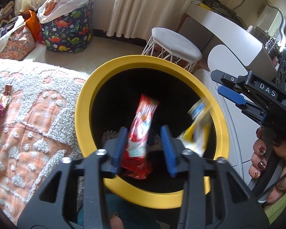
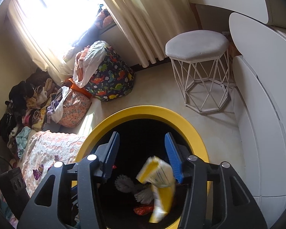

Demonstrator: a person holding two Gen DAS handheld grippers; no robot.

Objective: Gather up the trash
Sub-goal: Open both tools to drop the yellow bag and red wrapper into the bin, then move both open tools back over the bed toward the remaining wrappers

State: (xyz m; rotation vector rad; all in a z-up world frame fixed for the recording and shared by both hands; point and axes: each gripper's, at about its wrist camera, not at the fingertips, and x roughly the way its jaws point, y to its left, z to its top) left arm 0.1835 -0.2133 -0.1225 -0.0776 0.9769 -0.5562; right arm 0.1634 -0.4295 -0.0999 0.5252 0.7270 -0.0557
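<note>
**Inspector A:** Risks first, from the left. A crumpled purple wrapper point(image 1: 1, 103) lies on the fleece blanket point(image 1: 32, 103), well apart from both tools; it is the piece most easily missed. Next, the yellow-rimmed bin point(image 1: 82, 103) sits just beside the bed edge. The left gripper point(image 1: 144, 147) stands over its mouth, jaws parted, and the red snack wrapper point(image 1: 141, 131) sits between the blue pads without being pinched.

**Inspector B:** So the red wrapper is loose?

**Inspector A:** I judge so. Its lower end shows against the near side of the dark interior, close to the near rim. If it catches a pad or drifts, it could drape on the rim and slide to the floor.

**Inspector B:** And further right?

**Inspector A:** The yellow-and-white packet point(image 1: 197, 126) is blurred, inside the ring on its right side. In the right wrist view the packet point(image 2: 159, 187) shows below and between the right gripper's point(image 2: 143, 154) spread jaws, nearer the right-hand pad; whether it touches that pad I cannot tell. The jaws are apart and clamp nothing. It looks clear of the rim point(image 2: 196, 133), so a miss is unlikely there.

**Inspector B:** Anything else?

**Inspector A:** Both tools crowd one opening. The right gripper's fingers point(image 1: 231, 95) reach over the bin's right edge, and a knock there could tip the bin. A red scrap point(image 2: 143, 210) already lies at the bottom.
</note>
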